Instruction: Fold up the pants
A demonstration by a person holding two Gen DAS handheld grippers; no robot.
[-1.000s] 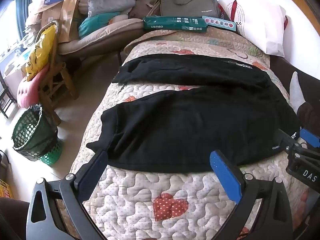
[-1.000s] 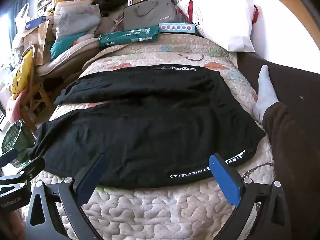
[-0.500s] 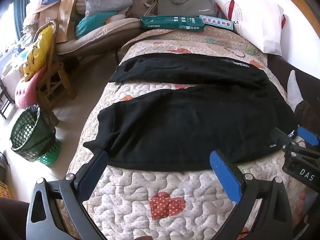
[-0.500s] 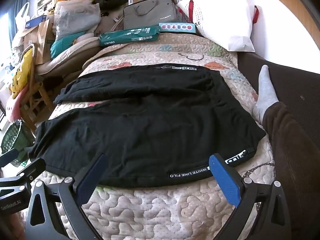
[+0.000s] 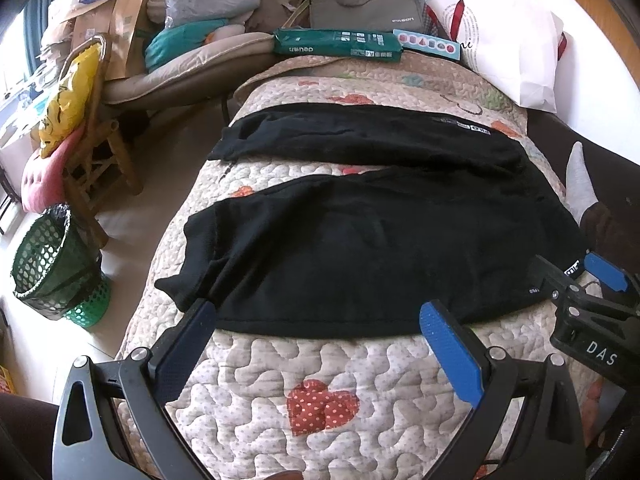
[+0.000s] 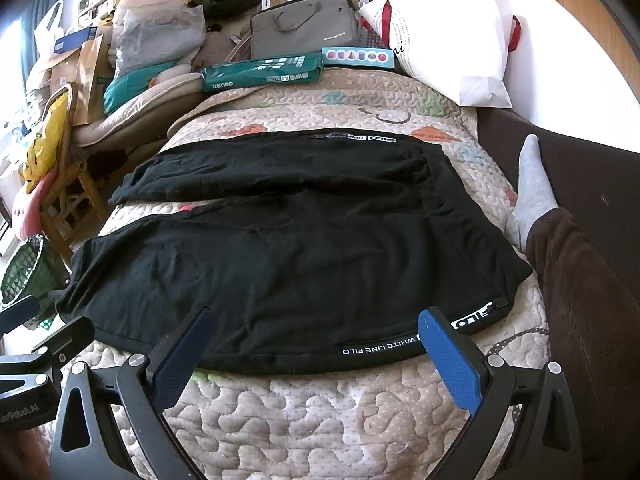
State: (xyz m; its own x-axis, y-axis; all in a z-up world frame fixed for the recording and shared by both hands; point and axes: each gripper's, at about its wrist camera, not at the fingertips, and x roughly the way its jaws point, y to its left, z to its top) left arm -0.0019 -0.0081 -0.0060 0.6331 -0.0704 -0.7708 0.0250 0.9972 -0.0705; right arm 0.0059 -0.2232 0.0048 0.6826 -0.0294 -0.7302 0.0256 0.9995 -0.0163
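The black pants (image 5: 372, 248) lie spread flat across the middle of the bed, waistband toward 3 o'clock and the two legs running toward 9 o'clock with a strip of quilt showing between them. The quilt (image 5: 320, 392) is beige, stitched in wavy shapes with red hearts. The left claw (image 5: 320, 322) hangs with its jaws wide apart at the pants' near hem, holding nothing; the right claw (image 6: 314, 330) is likewise spread wide over the waistband's near edge, gripping nothing.

At 12 o'clock on the bed rest a green box (image 5: 336, 45), a grey bag (image 5: 366, 6) and a white pillow (image 5: 508, 40). At 3 o'clock a grey sock (image 6: 532, 188) and brown trouser leg (image 6: 580, 300) lie beside the pants. Off the bed at 9 o'clock stand a wooden chair (image 5: 100, 152) with a yellow cushion (image 5: 68, 96), and a green basket (image 5: 52, 264) on the pale floor (image 5: 168, 168).
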